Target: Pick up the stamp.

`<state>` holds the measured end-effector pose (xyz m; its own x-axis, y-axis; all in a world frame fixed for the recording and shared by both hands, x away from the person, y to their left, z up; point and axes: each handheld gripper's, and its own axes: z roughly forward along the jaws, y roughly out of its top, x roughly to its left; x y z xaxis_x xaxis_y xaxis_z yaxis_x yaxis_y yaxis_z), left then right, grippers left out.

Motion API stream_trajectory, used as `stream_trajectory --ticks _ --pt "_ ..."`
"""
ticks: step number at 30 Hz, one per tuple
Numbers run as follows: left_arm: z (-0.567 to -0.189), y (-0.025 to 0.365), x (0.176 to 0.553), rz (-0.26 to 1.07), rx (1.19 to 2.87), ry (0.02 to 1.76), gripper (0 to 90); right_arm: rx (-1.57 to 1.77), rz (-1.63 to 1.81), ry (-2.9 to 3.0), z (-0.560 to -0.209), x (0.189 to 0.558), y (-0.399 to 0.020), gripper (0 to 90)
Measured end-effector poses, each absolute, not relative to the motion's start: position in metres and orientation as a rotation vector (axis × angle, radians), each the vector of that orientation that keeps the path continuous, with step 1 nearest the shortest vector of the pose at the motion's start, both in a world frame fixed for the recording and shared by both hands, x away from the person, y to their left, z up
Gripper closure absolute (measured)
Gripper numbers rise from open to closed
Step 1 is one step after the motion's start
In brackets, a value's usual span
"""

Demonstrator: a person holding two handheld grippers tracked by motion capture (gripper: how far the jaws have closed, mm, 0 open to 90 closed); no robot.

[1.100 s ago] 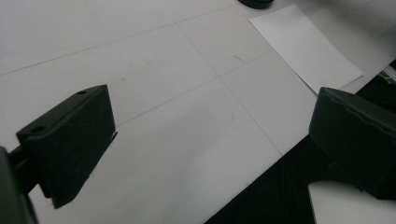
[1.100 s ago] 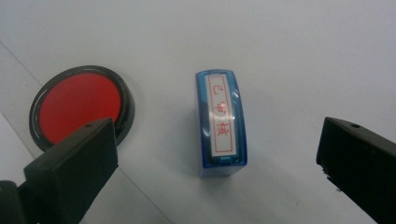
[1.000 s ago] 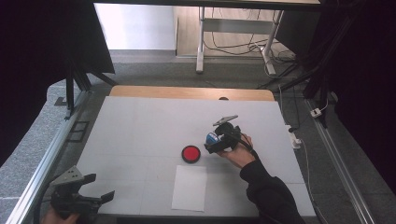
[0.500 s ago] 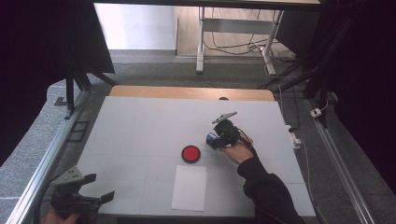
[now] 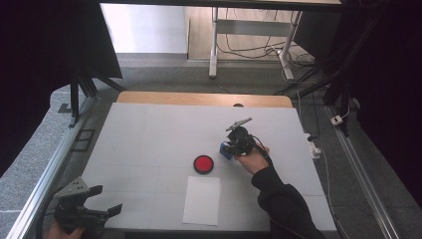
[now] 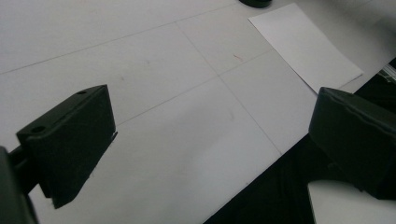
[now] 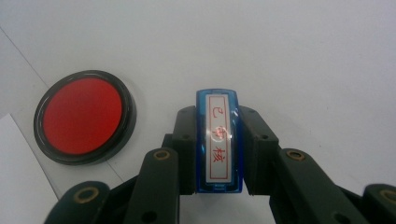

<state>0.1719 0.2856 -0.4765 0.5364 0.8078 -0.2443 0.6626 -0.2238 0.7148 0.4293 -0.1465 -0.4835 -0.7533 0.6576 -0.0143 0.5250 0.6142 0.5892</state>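
Lab test bay – black curtains, railed white table.

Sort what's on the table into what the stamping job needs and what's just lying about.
In the job:
- blue stamp, clamped in the right gripper
- red ink pad
- white paper sheet

Lying about:
- left gripper, open, idle at the table's near corner
- cables beside the table

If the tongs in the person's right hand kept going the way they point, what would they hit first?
Probably just the bare white table: the right tongs, clamped on a blue stamp, aim past the red ink pad, which sits off to one side.
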Motion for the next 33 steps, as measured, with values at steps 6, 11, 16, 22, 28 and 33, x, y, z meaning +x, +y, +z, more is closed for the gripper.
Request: stream_trajectory --ticks 6,11,16,22,28,33 --pt "-0.476 0.286 0.172 0.227 1.961 1.191 0.7 0.937 0.846 2.616 -0.481 0.427 -0.147 71.7" --pt "-0.476 0.286 0.172 0.228 1.958 1.19 0.8 0.923 0.866 2.608 -0.474 0.424 -0.15 71.7" --pt "-0.476 0.286 0.171 0.226 1.955 1.187 0.6 0.919 0.915 2.602 -0.467 0.417 -0.153 71.7" --pt "-0.476 0.285 0.171 0.231 1.965 1.182 0.8 0.908 0.939 2.593 -0.462 0.41 -0.154 71.8" --pt "-0.476 0.286 0.172 0.221 1.955 1.184 0.9 0.851 0.967 2.596 -0.454 0.399 -0.159 71.7" --pt "-0.476 0.285 0.172 0.227 1.961 1.182 0.9 0.842 0.99 2.594 -0.45 0.393 -0.162 71.7"
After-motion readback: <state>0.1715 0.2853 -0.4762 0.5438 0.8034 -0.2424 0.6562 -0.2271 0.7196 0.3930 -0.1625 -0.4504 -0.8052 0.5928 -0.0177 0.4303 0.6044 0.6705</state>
